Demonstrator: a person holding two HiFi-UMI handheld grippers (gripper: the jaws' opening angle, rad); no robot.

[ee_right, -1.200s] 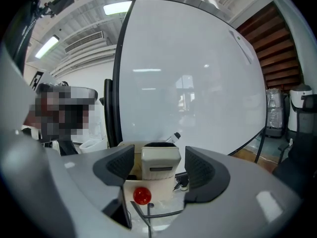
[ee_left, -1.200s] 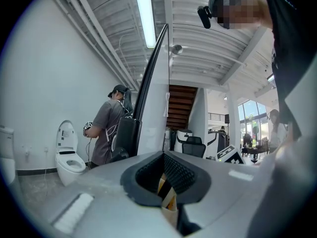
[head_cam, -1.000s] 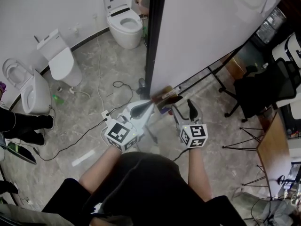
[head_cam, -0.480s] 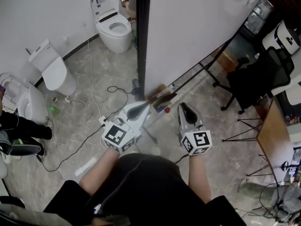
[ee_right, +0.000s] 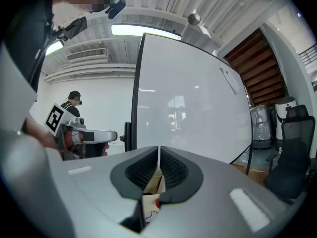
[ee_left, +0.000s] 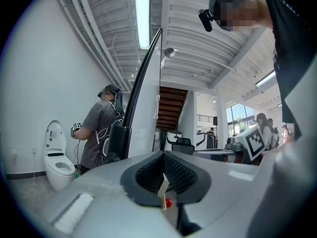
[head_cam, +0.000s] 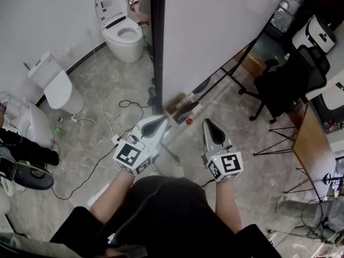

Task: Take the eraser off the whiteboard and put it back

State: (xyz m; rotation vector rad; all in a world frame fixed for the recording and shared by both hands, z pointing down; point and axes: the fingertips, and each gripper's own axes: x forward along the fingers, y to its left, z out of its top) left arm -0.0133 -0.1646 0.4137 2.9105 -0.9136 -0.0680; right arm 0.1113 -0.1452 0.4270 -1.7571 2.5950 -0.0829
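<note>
Both empty: left gripper (head_cam: 160,122) closed, right gripper (head_cam: 209,124) just closed; whiteboard (head_cam: 215,36) lower edge ahead, bare floor (head_cam: 243,129) rightward.

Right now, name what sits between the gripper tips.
Head view: the whiteboard tray, with a brown block and red thing, between left gripper and the just-closed, empty right gripper.

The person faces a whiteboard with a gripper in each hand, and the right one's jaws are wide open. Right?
Not quite: the right gripper has its jaws shut, having just closed, with nothing between them; the right gripper view shows it. The rest holds: the person faces the whiteboard, a gripper in each hand.
</note>
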